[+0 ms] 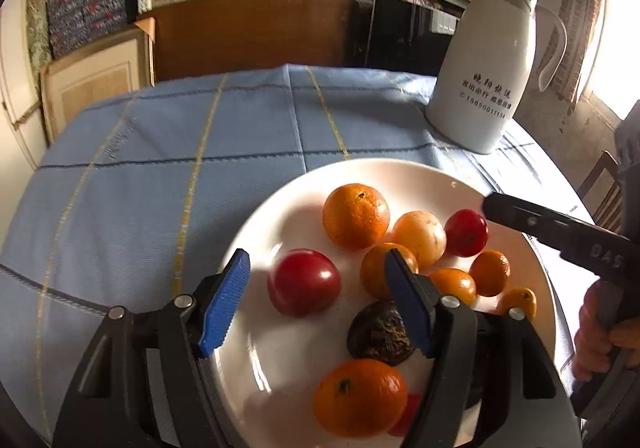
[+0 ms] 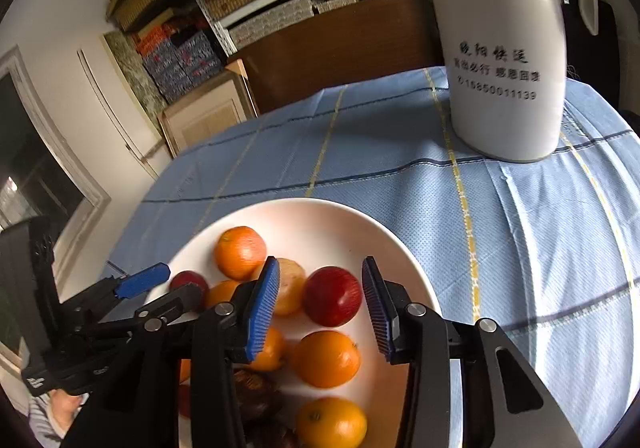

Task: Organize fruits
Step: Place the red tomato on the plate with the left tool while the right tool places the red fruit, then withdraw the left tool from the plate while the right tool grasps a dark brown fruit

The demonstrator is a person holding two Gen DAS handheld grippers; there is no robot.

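With both sets of jaws apart, I judge the right gripper (image 2: pixel 320 308) should centre on the red plum (image 2: pixel 333 296) before closing, the left gripper (image 1: pixel 316 300) holding clear over the white plate (image 1: pixel 256 232).

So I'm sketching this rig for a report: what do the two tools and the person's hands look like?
Both the left tool and right tool have black linkage arms with silver pivot pins and ribbed blue pads. The right tool's body bears pale lettering. The right hand is bare; a striped sleeve shows at the left.

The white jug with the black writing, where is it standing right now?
The white jug stands upright on the blue tablecloth, just beyond the far right rim of the white plate of fruit. In the right wrist view it rises at the upper right.
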